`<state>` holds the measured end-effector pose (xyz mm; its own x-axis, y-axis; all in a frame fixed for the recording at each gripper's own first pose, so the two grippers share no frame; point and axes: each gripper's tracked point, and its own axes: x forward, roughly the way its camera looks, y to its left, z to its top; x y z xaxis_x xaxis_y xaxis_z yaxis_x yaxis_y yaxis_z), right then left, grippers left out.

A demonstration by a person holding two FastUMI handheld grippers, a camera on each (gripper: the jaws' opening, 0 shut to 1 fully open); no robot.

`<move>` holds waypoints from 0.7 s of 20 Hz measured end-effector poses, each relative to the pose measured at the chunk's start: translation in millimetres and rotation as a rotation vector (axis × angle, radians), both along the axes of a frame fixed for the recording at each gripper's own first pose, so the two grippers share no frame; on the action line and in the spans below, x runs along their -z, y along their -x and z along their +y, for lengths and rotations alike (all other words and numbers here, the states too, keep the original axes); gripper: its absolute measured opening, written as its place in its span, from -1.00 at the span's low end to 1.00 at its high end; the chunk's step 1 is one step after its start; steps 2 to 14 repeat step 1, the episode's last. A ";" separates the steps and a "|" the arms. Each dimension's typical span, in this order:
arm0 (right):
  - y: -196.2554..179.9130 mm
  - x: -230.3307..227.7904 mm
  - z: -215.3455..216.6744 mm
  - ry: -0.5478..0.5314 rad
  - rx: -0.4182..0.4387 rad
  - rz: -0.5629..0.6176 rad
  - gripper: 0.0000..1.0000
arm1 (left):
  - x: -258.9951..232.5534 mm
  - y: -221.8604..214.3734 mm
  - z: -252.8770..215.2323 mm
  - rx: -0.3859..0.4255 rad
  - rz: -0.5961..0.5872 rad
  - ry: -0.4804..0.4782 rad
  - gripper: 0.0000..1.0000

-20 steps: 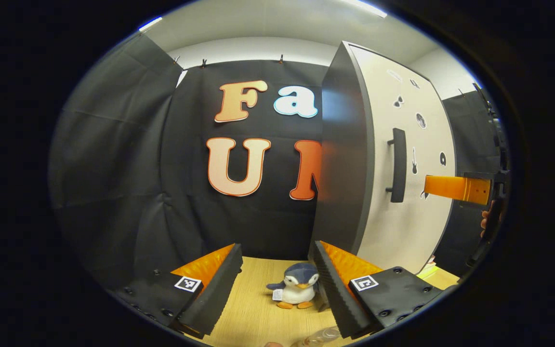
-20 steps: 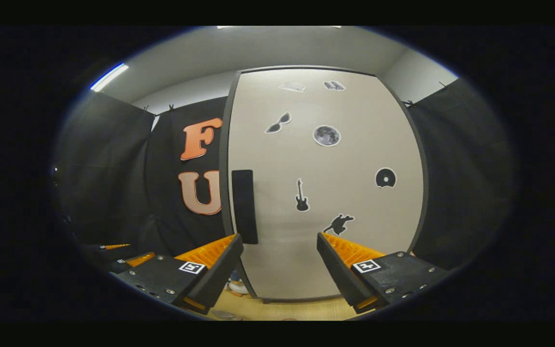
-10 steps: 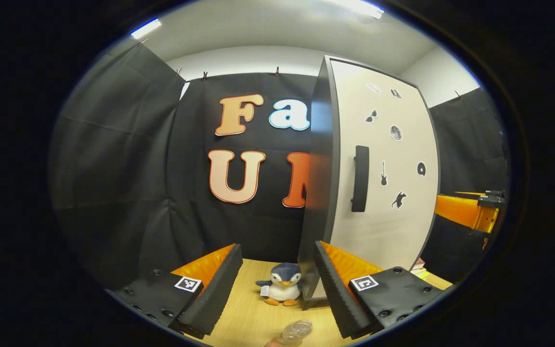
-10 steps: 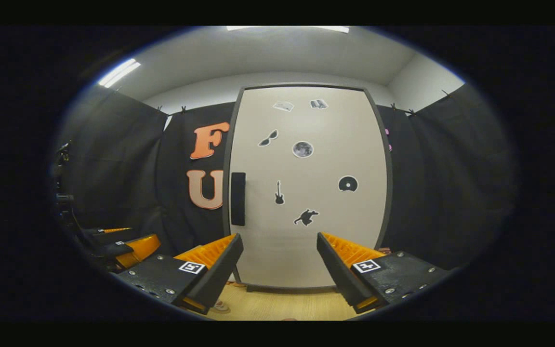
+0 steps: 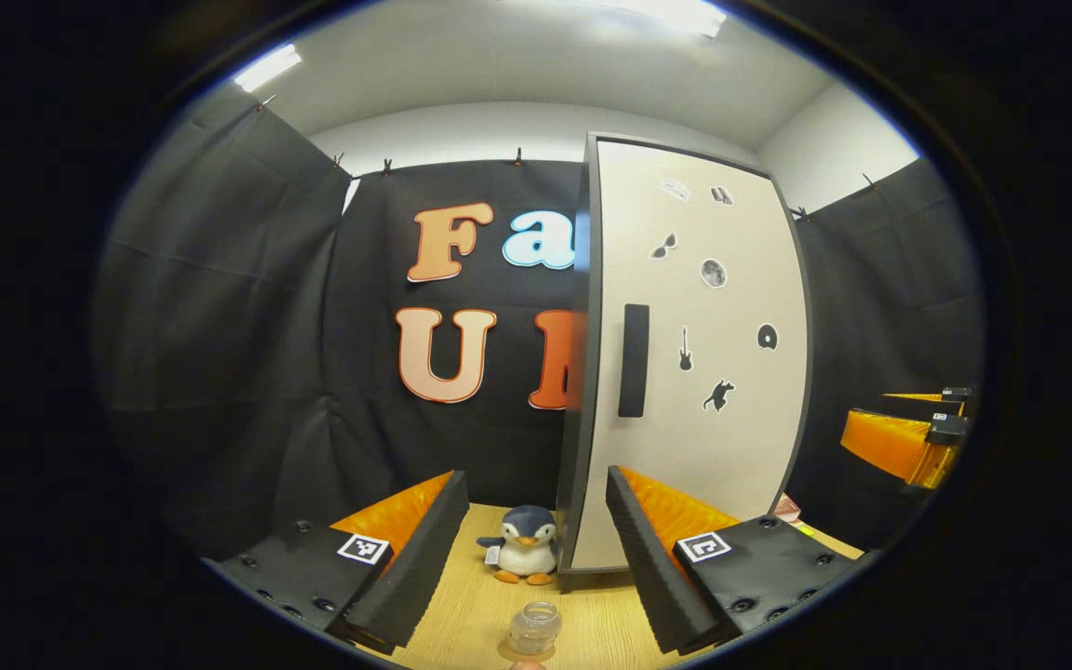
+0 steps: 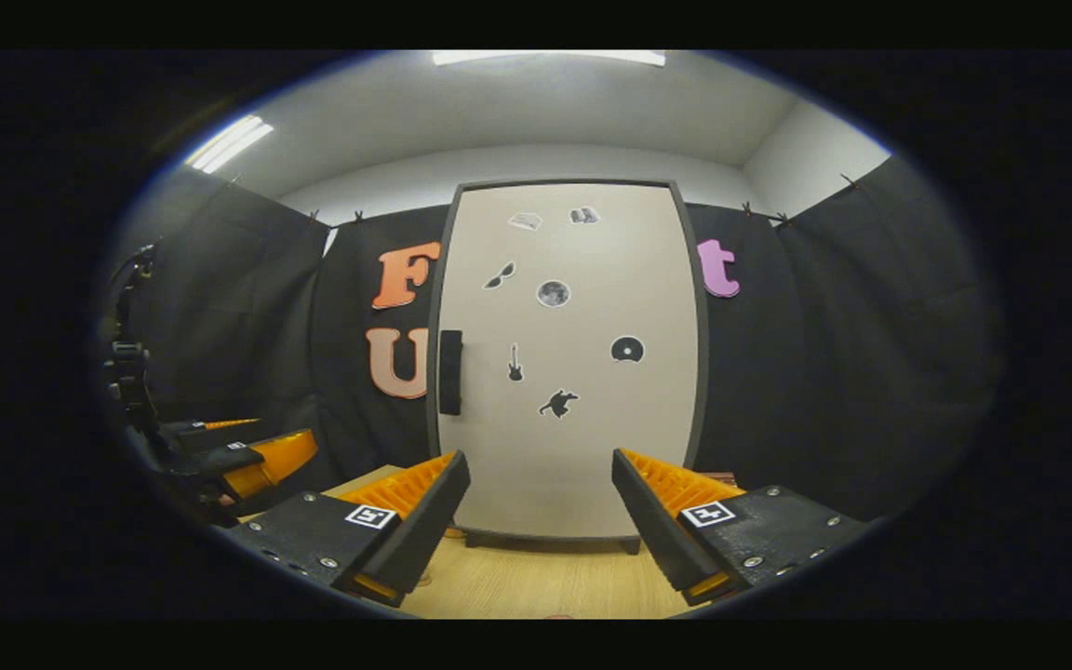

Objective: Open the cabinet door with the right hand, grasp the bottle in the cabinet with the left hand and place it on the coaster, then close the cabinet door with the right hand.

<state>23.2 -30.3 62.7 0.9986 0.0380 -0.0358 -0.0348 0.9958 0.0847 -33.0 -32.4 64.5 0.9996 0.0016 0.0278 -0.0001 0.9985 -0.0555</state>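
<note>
Bottle: one small clear plastic bottle (image 5: pixel 535 628), upright on one round coaster (image 5: pixel 527 650) on the pale wooden tabletop (image 5: pixel 480 605)
Cabinet: one tall cabinet, its white door (image 6: pixel 566 372) closed — one dark handle (image 6: pixel 449 372), seven stickers
Toy: one plush penguin (image 5: pixel 524 546), just beside the cabinet
Left gripper (image 5: pixel 536 558): jaws apart, empty — bottle below, between its fingers
Right gripper (image 6: pixel 541 521): jaws apart, empty, facing the door

Clear bottle (image 5: pixel 535 628) upright on coaster (image 5: pixel 510 650), pale cabinet door (image 5: pixel 694 372) shut, stickers on front
</note>
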 end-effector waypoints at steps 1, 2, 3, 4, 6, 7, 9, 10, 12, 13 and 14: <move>2.1 -0.1 -1.9 0.002 0.007 -0.005 0.91 | -2.3 0.5 -2.3 0.008 -0.005 0.002 0.94; 2.1 -0.1 -1.9 0.002 0.007 -0.005 0.91 | -2.3 0.5 -2.3 0.008 -0.005 0.002 0.94; 2.1 -0.1 -1.9 0.002 0.007 -0.005 0.91 | -2.3 0.5 -2.3 0.008 -0.005 0.002 0.94; 2.1 -0.1 -1.9 0.002 0.007 -0.005 0.91 | -2.3 0.5 -2.3 0.008 -0.005 0.002 0.94; 2.1 -0.1 -1.9 0.002 0.007 -0.005 0.91 | -2.3 0.5 -2.3 0.008 -0.005 0.002 0.94; 2.1 -0.1 -1.9 0.002 0.007 -0.005 0.91 | -2.3 0.5 -2.3 0.008 -0.005 0.002 0.94; 2.1 -0.1 -1.9 0.002 0.007 -0.005 0.91 | -2.3 0.5 -2.3 0.008 -0.005 0.002 0.94; 2.1 -0.1 -1.9 0.002 0.007 -0.005 0.91 | -2.3 0.5 -2.3 0.008 -0.005 0.002 0.94; 2.1 -0.1 -1.9 0.002 0.007 -0.005 0.91 | -2.3 0.5 -2.3 0.008 -0.005 0.002 0.94; 2.1 -0.1 -1.9 0.002 0.007 -0.005 0.91 | -2.3 0.5 -2.3 0.008 -0.005 0.002 0.94; 2.1 -0.1 -1.9 0.002 0.007 -0.005 0.91 | -2.3 0.5 -2.3 0.008 -0.005 0.002 0.94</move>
